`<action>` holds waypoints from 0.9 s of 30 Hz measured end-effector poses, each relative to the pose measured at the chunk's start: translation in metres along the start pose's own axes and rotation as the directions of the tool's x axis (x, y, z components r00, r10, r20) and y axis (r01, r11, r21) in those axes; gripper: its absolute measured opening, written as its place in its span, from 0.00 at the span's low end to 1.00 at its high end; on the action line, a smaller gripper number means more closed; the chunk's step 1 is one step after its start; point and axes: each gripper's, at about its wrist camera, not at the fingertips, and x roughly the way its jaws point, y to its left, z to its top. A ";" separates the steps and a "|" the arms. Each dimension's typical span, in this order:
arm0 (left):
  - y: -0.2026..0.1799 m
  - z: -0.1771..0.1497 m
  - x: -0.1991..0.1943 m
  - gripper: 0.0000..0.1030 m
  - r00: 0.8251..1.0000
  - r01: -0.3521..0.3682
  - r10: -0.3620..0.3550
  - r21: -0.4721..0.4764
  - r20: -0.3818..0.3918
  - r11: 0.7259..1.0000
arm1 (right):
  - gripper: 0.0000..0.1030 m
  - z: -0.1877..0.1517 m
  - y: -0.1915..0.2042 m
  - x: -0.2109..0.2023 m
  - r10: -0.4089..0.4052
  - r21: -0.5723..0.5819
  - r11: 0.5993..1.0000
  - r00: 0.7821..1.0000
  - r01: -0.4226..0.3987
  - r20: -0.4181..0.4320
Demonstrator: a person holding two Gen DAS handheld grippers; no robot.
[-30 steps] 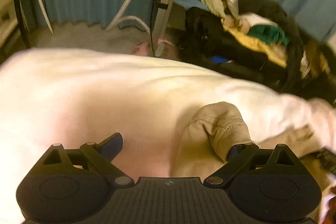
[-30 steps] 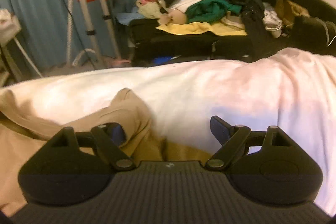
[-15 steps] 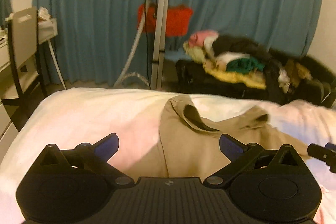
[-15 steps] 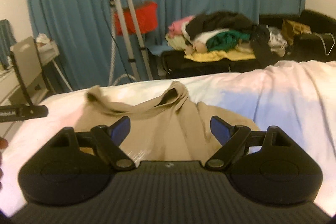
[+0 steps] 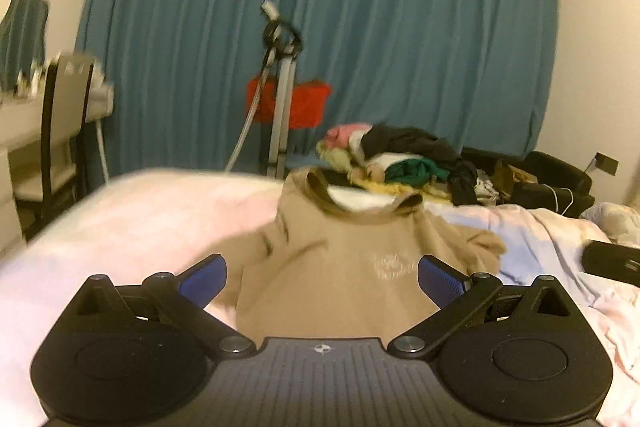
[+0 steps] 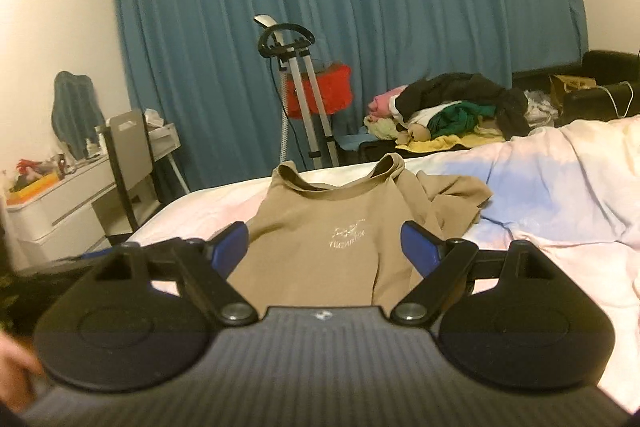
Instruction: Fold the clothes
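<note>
A tan sweatshirt (image 5: 332, 267) with a small white chest logo lies face up on the white bed (image 5: 132, 219), collar toward the far edge; it also shows in the right wrist view (image 6: 332, 227). One sleeve (image 6: 456, 195) is bunched at its right side. My left gripper (image 5: 322, 275) is open and empty, held above the shirt's lower part. My right gripper (image 6: 324, 243) is open and empty, also raised over the shirt's lower part. The right gripper's body (image 5: 612, 261) shows at the right edge of the left wrist view.
A pile of mixed clothes (image 6: 452, 115) sits beyond the bed's far edge. A garment steamer stand (image 6: 300, 67) with a red item stands before the blue curtain (image 6: 360, 7). A chair (image 5: 60, 131) and white desk (image 6: 60, 195) are at the left.
Both grippers have pulled back and risen from the sweatshirt's collar area. The whole shirt, spread flat with logo up, has come into view. Both stayed open.
</note>
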 end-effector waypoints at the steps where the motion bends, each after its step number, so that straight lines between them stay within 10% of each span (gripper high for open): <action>1: 0.004 -0.003 0.005 0.99 1.000 -0.004 0.003 -0.028 -0.017 1.000 | 0.82 -0.004 0.002 -0.005 0.000 -0.004 1.000 1.000 0.001 0.004; 6: 0.060 -0.018 0.045 0.98 0.997 -0.025 0.001 -0.302 -0.080 0.953 | 0.82 -0.012 0.000 -0.004 -0.008 0.020 1.000 0.999 0.007 0.035; 16: 0.161 -0.035 0.111 0.83 0.997 -0.047 -0.011 -0.659 -0.083 0.750 | 0.82 -0.030 -0.023 0.035 -0.062 0.076 0.995 0.998 0.060 0.029; 24: 0.161 -0.025 0.162 0.57 0.996 -0.012 -0.043 -0.604 -0.076 0.797 | 0.82 -0.044 -0.041 0.070 -0.060 0.167 0.984 0.997 0.067 -0.051; 27: 0.159 -0.011 0.187 0.16 0.980 -0.049 -0.064 -0.538 -0.190 0.842 | 0.82 -0.046 -0.042 0.078 -0.058 0.158 0.985 0.996 0.069 -0.073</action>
